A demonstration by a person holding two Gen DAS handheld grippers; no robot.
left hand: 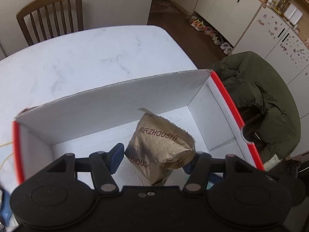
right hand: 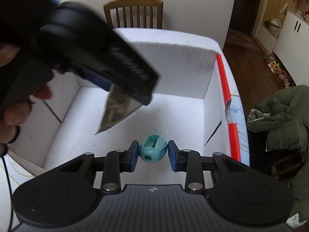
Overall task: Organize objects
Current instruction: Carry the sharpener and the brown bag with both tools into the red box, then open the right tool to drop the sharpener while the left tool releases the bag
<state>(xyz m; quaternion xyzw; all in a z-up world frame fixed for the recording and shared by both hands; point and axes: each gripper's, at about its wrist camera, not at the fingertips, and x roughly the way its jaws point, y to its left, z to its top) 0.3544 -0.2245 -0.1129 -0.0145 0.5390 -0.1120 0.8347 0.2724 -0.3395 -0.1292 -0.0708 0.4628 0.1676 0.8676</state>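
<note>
A white marble-veined worktop [left hand: 81,58] stands against a plain pale wall [left hand: 108,2], with a slatted wooden chair [left hand: 51,15] at its far edge. To the right lies dark wood floor [left hand: 173,21], where shoes [left hand: 210,31] line up beside white cabinets [left hand: 226,0]. A green padded jacket [left hand: 258,89] is draped over a dark chair nearby.

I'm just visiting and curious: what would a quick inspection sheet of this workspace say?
Surface: white marble-look table.
Job's things: open white box with red edges; gold snack packet; teal egg-shaped object.
Clutter: nothing seen.
Grippers: left hand-held gripper over the box, packet between its fingers, grip unclear; right hand-held gripper shut on the teal object.
Cables: black cord.
Surroundings: wooden chair, green jacket, cabinets.
</note>
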